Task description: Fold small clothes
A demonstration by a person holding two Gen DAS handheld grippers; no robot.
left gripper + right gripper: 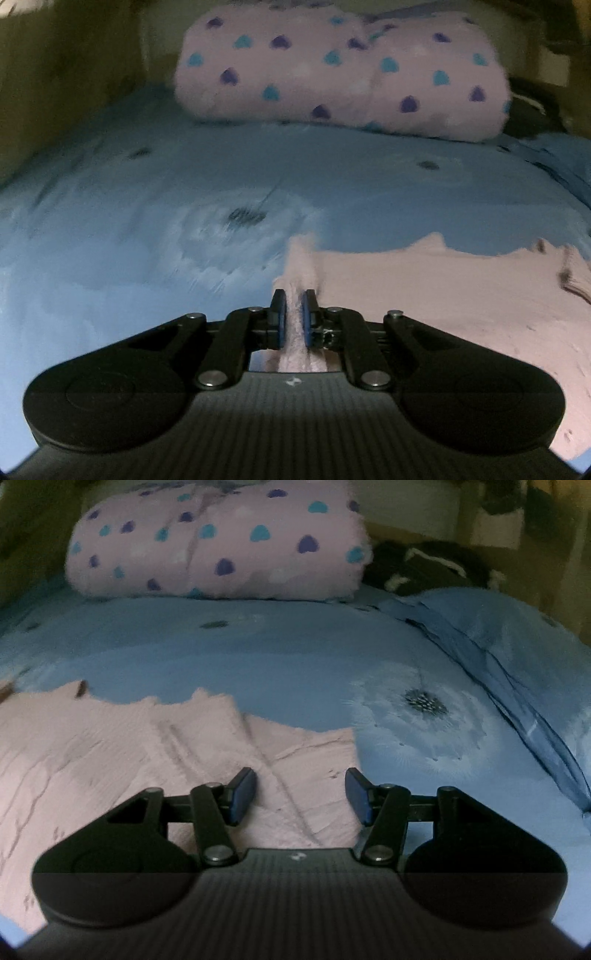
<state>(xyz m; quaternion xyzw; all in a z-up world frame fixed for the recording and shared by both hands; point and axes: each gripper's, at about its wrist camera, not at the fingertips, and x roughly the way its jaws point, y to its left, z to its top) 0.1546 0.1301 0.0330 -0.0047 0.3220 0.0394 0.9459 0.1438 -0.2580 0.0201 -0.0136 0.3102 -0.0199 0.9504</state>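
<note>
L gripper (pixel 294 314) is clamped on a pinch of the pink top (pixel 424 295); a ridge of fabric stands up between the blue pads (pixel 282 317) and runs back under the jaws. That grip sits at the top's left edge, prob. so the side can be lifted and carried across for a fold. From this cam the rest of the top spreads flat from 3 to 5 o'clock.

R gripper (pixel 301 794) has its jaws apart, nothing between them, hanging just over the top's right edge (pixel 347 775). The left pad is over pink fabric, the right one over bare bedspread (pixel 258 653), so it straddles the edge. My guess: it's lining up to grab the matching side so both edges lift together. Can't tell if the pads touch cloth yet.

The top lies at 9 o'clock in the R cam, wrinkled, creases running diagonally, upper edge uneven.

Surface: a bed w/ a blue spread, white dandelion print (pixel 421 709), soft, so cloth will drag a bit. At 12 o'clock sits a rolled pink blanket (pixel 221 542) w/ blue and purple hearts. Dark bundle (pixel 424 568) at 1 o'clock beside it. Blue pillow (pixel 517 672) at 2–3 o'clock. Room dim, wall yellowish; L cam blurry.
</note>
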